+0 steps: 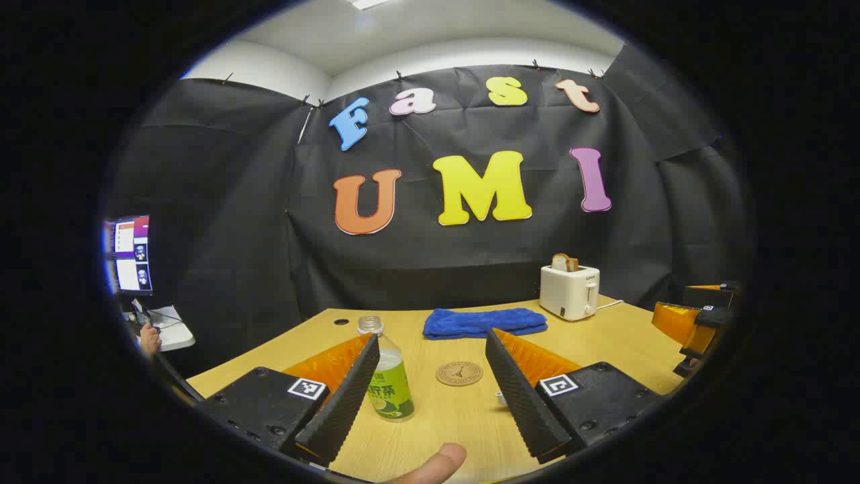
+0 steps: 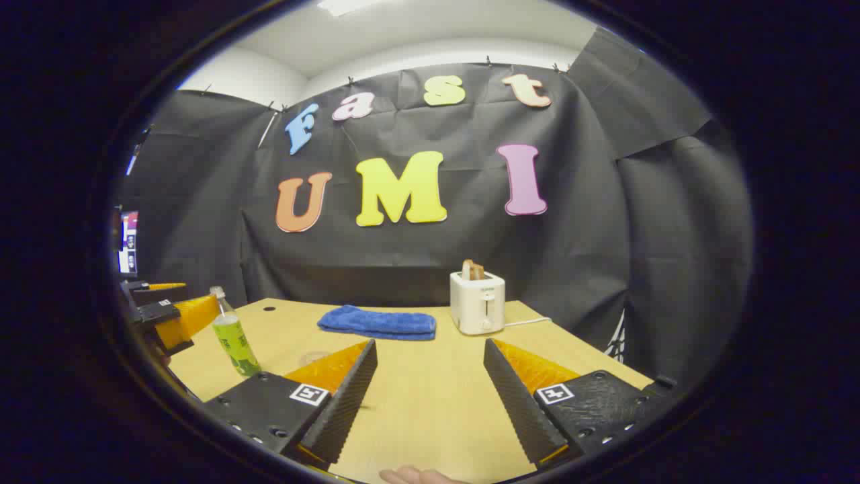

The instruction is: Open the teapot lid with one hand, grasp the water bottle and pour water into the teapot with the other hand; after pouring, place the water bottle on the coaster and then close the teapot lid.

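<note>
An uncapped water bottle with a green label stands upright on the wooden table. It sits just inside my left gripper, close against the inner face of the left finger, which hides part of it. That gripper is open and nothing is pressed between its fingers. A round cork coaster lies flat between the fingers, right of the bottle. My right gripper hovers open over bare table. In the right gripper view the bottle stands at far left, beside one of the left gripper's fingers.
A folded blue towel lies at the back of the table, with a white toaster holding bread to its right. A small white object rests by the left gripper's right finger. A monitor stands off the table's left edge.
</note>
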`<state>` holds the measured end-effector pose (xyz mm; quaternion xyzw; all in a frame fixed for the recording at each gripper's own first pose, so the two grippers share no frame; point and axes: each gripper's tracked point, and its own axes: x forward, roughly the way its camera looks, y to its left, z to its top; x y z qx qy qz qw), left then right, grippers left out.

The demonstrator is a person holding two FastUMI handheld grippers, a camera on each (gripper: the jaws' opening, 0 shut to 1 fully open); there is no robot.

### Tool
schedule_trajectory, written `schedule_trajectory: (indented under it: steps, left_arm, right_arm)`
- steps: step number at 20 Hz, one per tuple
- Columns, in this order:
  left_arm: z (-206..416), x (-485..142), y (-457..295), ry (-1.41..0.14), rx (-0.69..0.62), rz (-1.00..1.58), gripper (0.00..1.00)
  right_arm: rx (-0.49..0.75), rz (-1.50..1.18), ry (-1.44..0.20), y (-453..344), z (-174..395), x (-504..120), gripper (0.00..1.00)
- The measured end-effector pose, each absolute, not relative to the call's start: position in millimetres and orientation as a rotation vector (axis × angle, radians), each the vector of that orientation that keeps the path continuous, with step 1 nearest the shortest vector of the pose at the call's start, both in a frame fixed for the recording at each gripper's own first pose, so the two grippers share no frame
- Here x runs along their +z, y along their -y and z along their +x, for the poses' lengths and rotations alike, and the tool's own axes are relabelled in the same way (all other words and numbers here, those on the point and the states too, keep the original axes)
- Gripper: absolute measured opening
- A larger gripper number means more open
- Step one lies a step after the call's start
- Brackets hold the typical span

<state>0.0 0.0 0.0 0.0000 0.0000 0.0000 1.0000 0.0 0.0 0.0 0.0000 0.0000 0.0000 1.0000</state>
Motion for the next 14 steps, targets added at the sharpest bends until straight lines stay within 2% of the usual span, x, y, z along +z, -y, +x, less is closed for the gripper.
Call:
schedule_trajectory:
  steps: [6, 7, 14]
  left_arm:
    - [0, 5, -29, 0.007, 0.003, -0.017, 0.99]
    - [0, 5, -31, 0.004, 0.001, -0.017, 0.99]
    - [5, 2, -44, 0.001, -0.003, -0.01, 0.99]
  right_arm:
    - [-0.007, -0.02, 0.007, -14, 10, -6, 0.96]
    - [-0.004, -0.031, 0.002, -17, 11, -10, 0.94]
    - [0.03, -0.057, 0.013, -48, 25, -20, 0.96]
